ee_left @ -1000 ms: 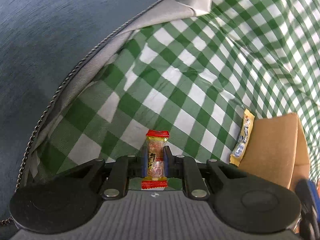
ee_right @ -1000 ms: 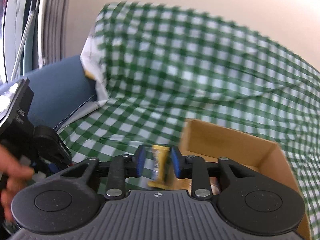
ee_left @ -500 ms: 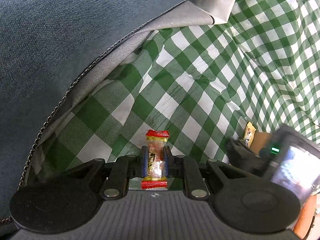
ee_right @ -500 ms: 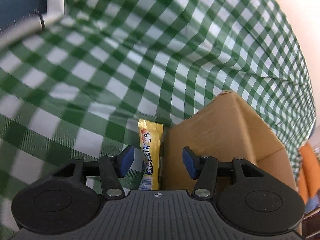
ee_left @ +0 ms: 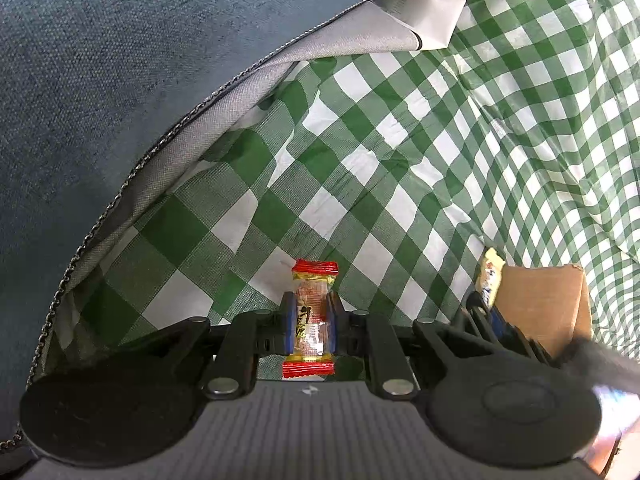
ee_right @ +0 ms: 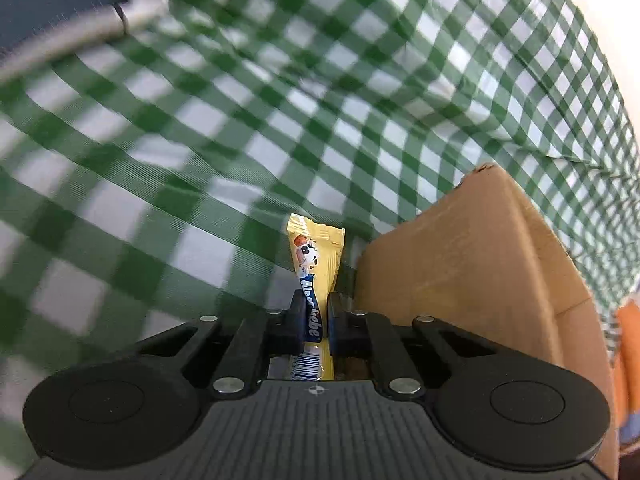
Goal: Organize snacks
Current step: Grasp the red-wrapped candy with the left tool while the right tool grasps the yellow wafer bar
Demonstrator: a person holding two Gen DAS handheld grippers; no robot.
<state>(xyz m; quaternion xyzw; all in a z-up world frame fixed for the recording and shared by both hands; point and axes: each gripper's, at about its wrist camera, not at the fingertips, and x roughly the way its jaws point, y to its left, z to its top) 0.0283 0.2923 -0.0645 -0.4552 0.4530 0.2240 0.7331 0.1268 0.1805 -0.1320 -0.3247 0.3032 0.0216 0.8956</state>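
My left gripper [ee_left: 310, 322] is shut on a small red-and-gold wrapped candy [ee_left: 313, 316], held above the green checked cloth [ee_left: 400, 140]. My right gripper [ee_right: 318, 322] is shut on a long yellow snack stick [ee_right: 314, 268] right beside the left wall of a brown cardboard box [ee_right: 472, 272]. In the left wrist view the same yellow stick [ee_left: 490, 278] and the box [ee_left: 540, 304] show at the right, with the right gripper [ee_left: 486, 316] on the stick.
A blue sofa cushion [ee_left: 100, 80] with a grey zipped edge lies left of the cloth. A white fold of cloth backing [ee_left: 424, 12] is at the top. Something orange [ee_right: 628, 344] sits past the box at the right edge.
My right gripper was open around the yellow stick half a second ago and has now shut on it. The left gripper keeps holding the candy, shifted slightly.
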